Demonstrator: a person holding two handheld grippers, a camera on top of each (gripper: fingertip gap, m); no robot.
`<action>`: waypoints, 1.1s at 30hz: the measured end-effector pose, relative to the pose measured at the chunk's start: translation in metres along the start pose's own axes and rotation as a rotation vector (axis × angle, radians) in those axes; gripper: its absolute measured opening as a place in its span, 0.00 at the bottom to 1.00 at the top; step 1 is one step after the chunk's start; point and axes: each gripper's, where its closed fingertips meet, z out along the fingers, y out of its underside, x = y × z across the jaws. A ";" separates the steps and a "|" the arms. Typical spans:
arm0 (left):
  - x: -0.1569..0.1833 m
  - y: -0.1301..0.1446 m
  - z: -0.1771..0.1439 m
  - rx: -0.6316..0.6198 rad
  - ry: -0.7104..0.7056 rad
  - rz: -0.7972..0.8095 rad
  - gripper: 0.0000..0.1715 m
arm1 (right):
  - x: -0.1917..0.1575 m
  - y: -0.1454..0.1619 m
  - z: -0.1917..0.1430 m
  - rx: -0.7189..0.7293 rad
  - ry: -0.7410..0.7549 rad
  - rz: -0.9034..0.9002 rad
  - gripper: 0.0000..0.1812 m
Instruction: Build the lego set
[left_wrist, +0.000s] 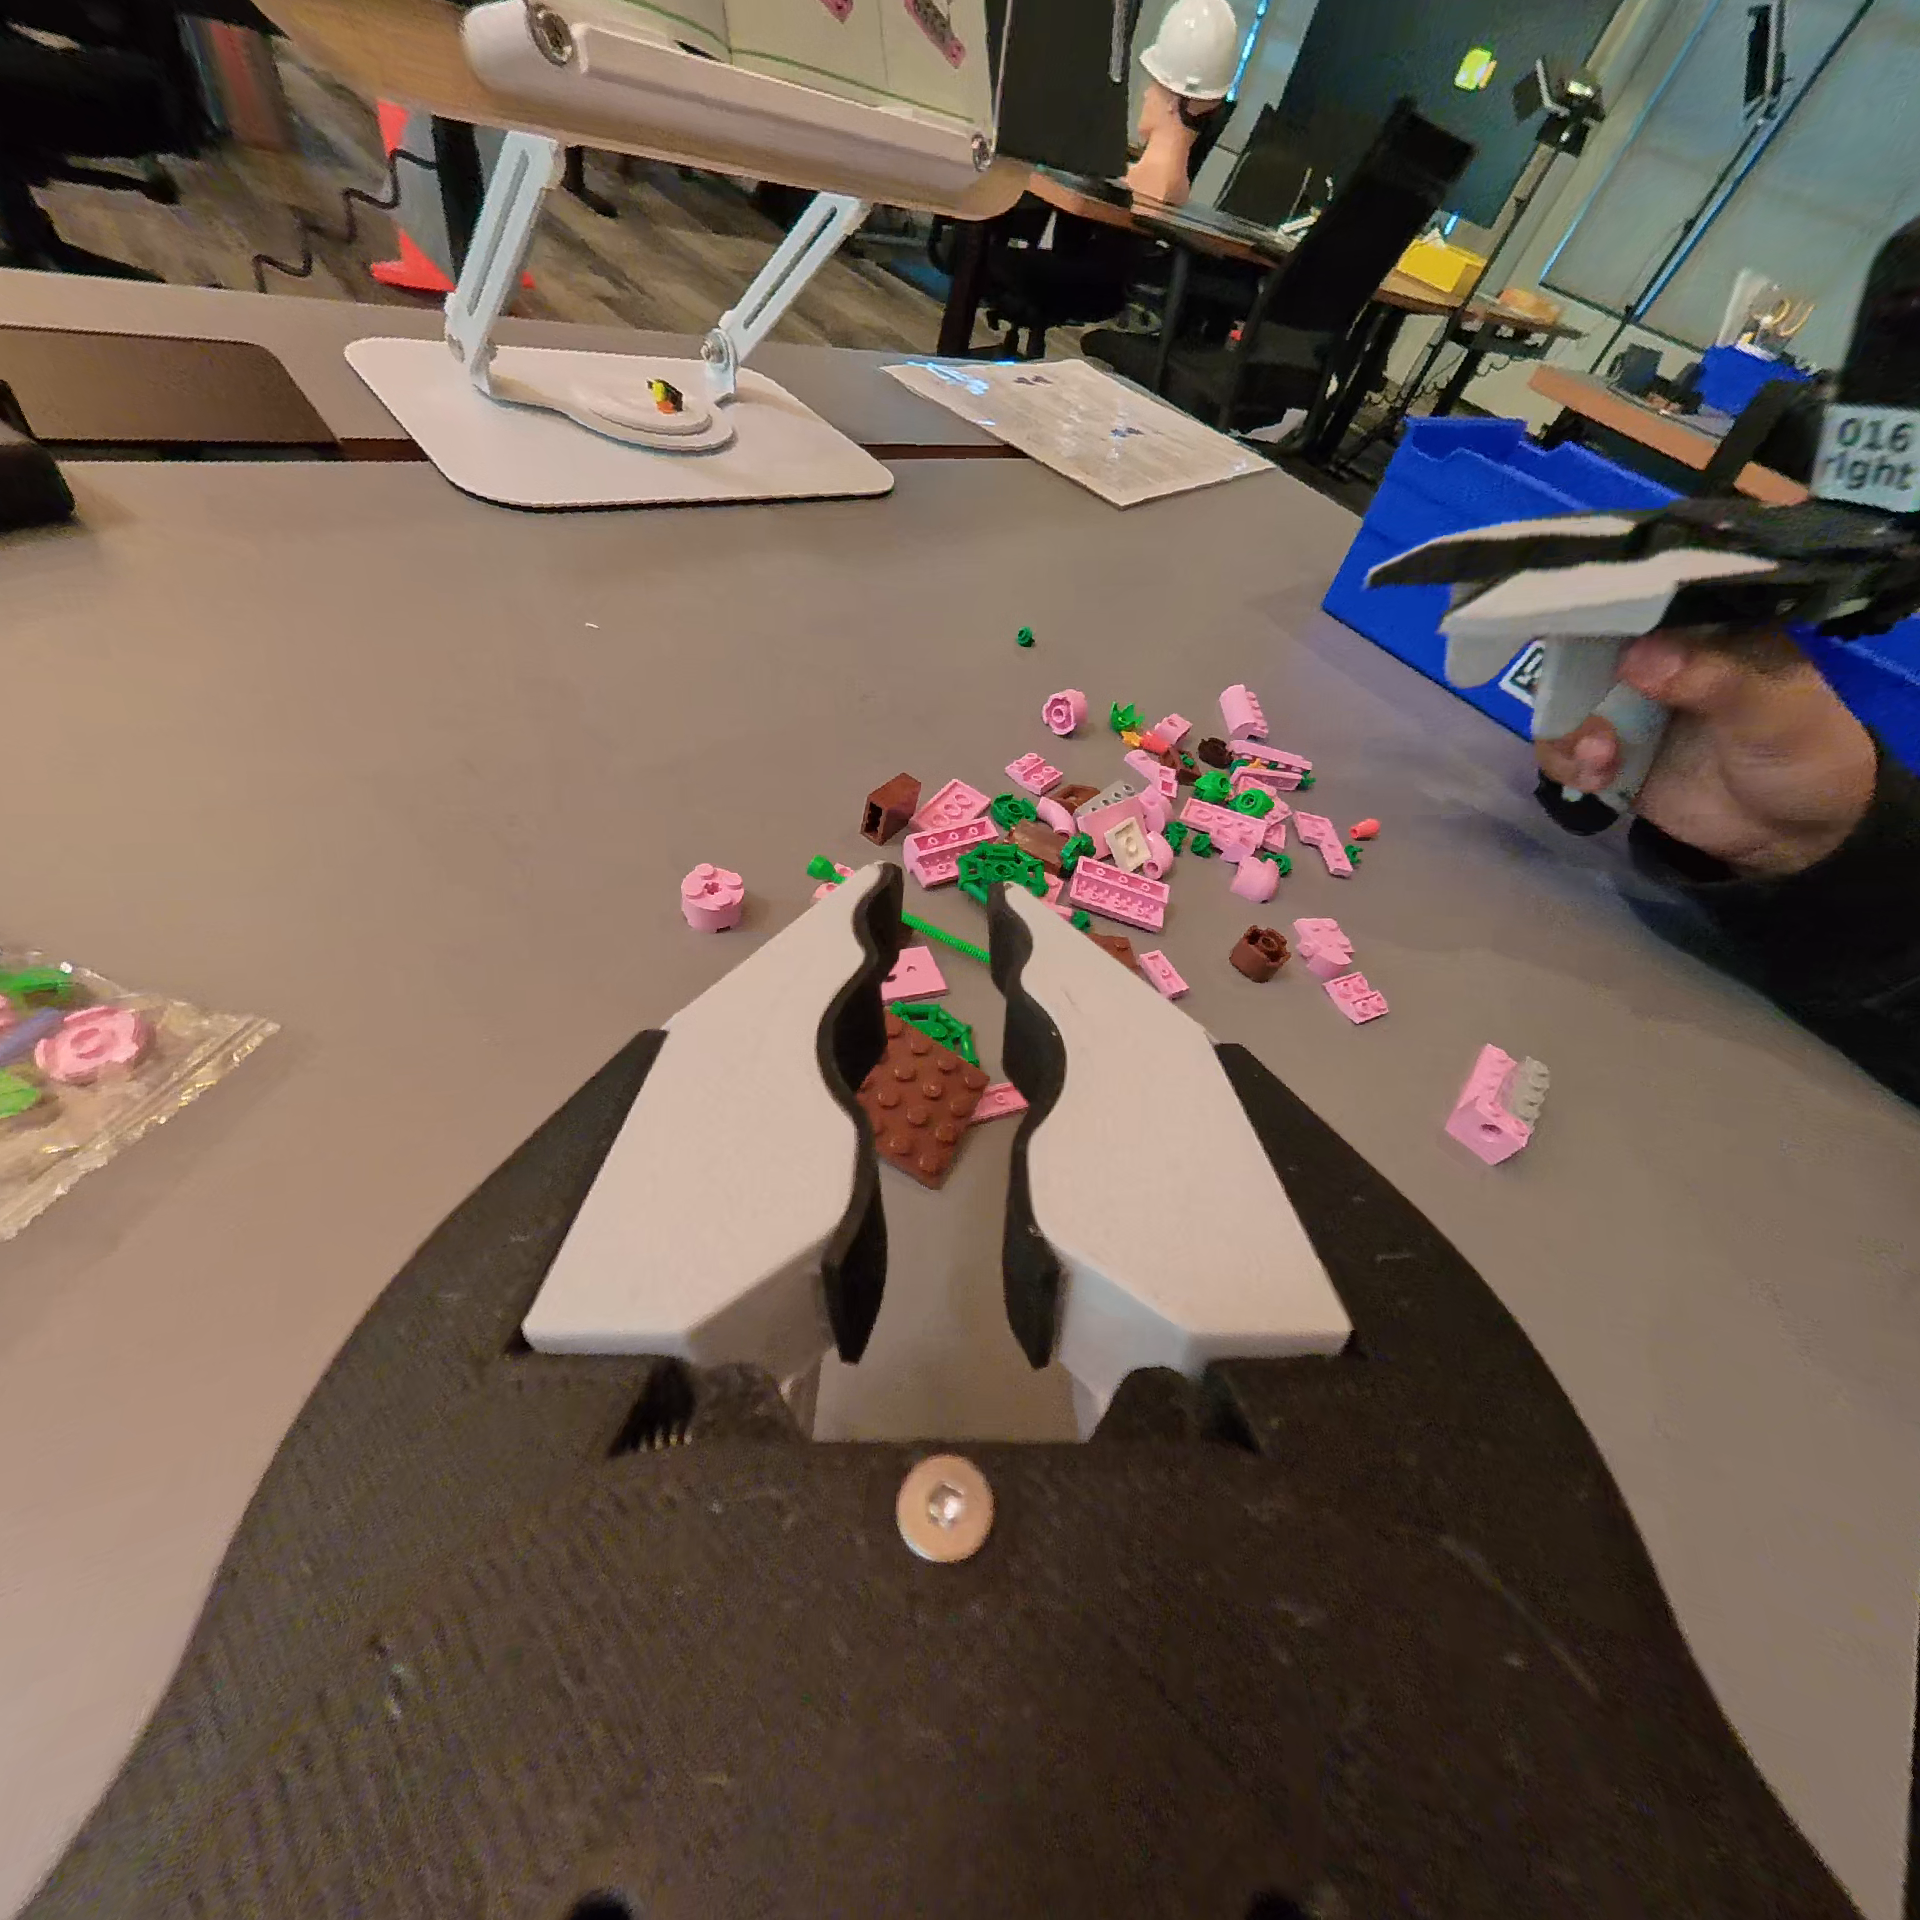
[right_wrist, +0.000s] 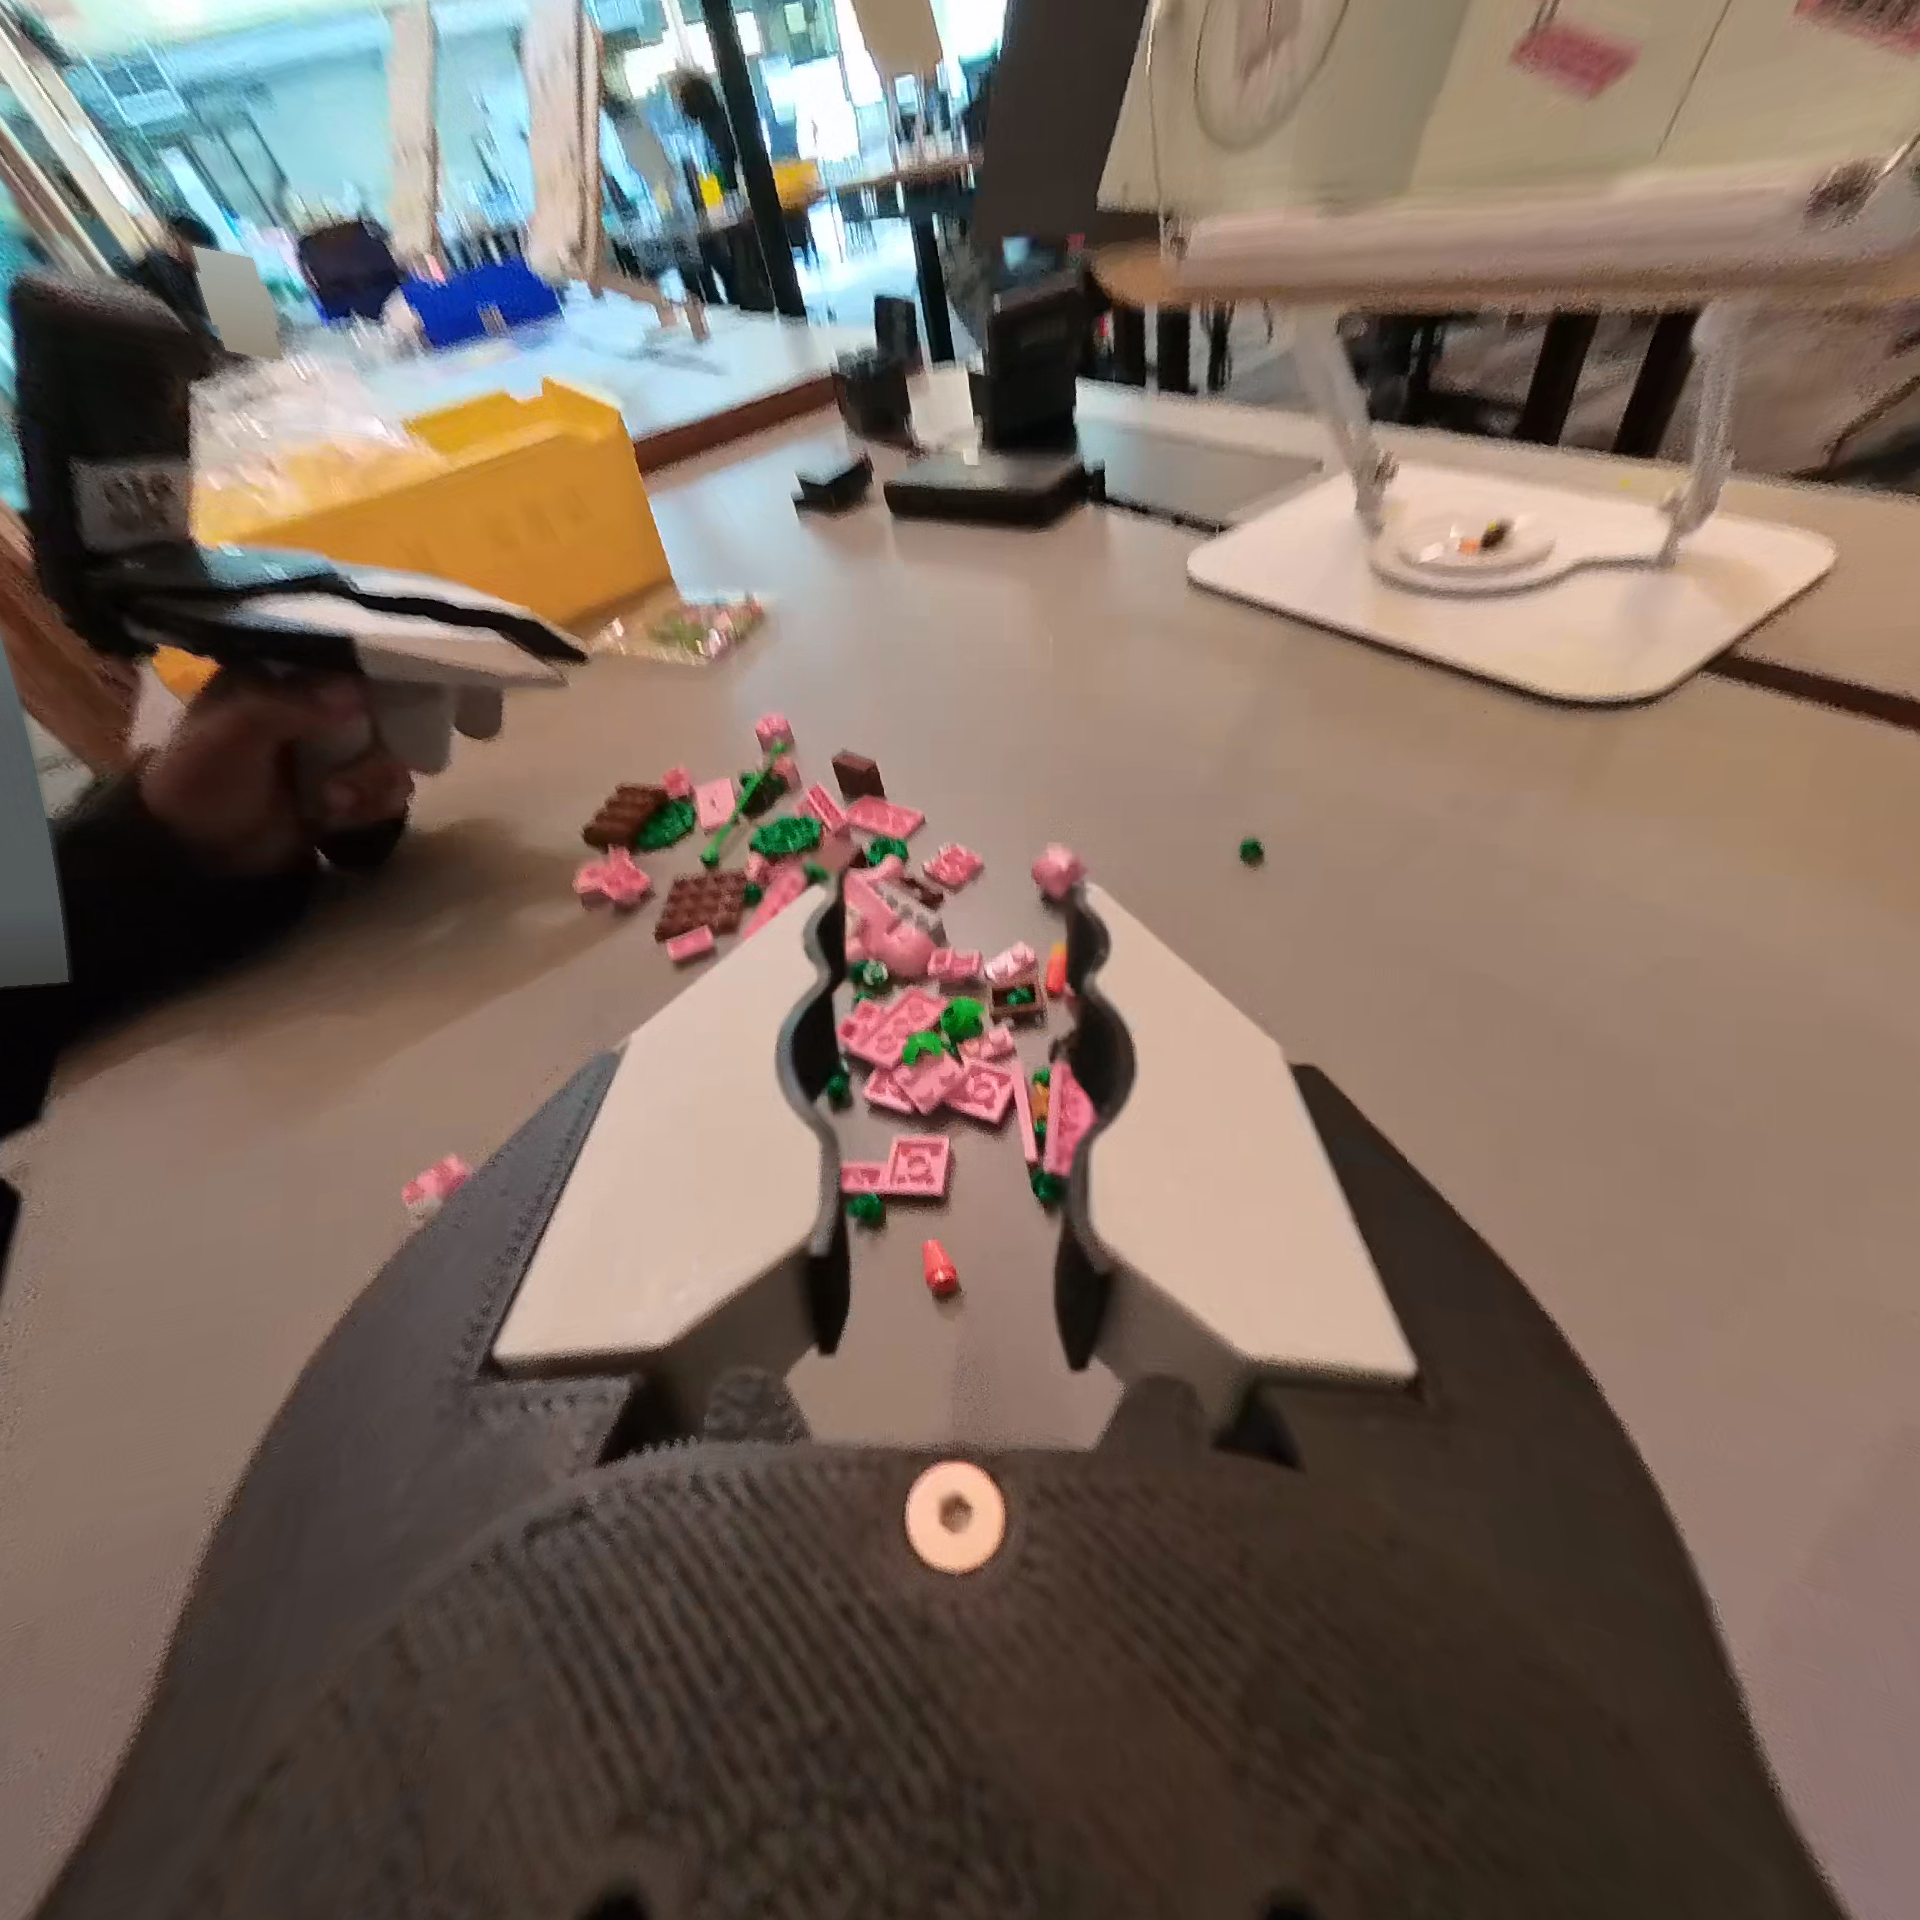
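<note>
A pile of loose pink, green and brown lego pieces (left_wrist: 1143, 831) lies on the grey table (left_wrist: 468, 727). My left gripper (left_wrist: 943, 888) is open and empty, low over the near edge of the pile. A brown studded plate (left_wrist: 920, 1107) lies on the table in the gap between its fingers. My right gripper (right_wrist: 956, 904) is open and empty above the pile (right_wrist: 935, 1049), with pink plates showing between its fingers. The right gripper also shows in the left wrist view (left_wrist: 1413, 597), raised at the right in a hand. The left gripper shows at the left of the right wrist view (right_wrist: 566, 655).
A small pink and grey assembly (left_wrist: 1496, 1117) and a pink round brick (left_wrist: 712, 896) lie apart from the pile. A plastic bag of pieces (left_wrist: 94, 1070) is at left. A white stand (left_wrist: 623, 436), a paper sheet (left_wrist: 1081, 426), a blue bin (left_wrist: 1455, 499) and a yellow bin (right_wrist: 468, 509) border the table. From my left tips it is roughly 8 centimeters to the pink round brick (left_wrist: 712, 896); from my right, 25 centimeters.
</note>
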 end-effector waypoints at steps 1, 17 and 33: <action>0.000 0.000 0.000 -0.001 0.006 -0.007 0.08 | 0.002 0.008 0.003 -0.045 0.009 -0.006 0.23; 0.004 0.002 0.002 -0.007 0.034 -0.027 0.09 | -0.009 0.035 0.017 -0.176 -0.026 -0.043 0.24; 0.009 0.004 0.006 -0.027 0.060 -0.034 0.09 | -0.012 0.027 0.056 -0.217 -0.072 -0.187 0.00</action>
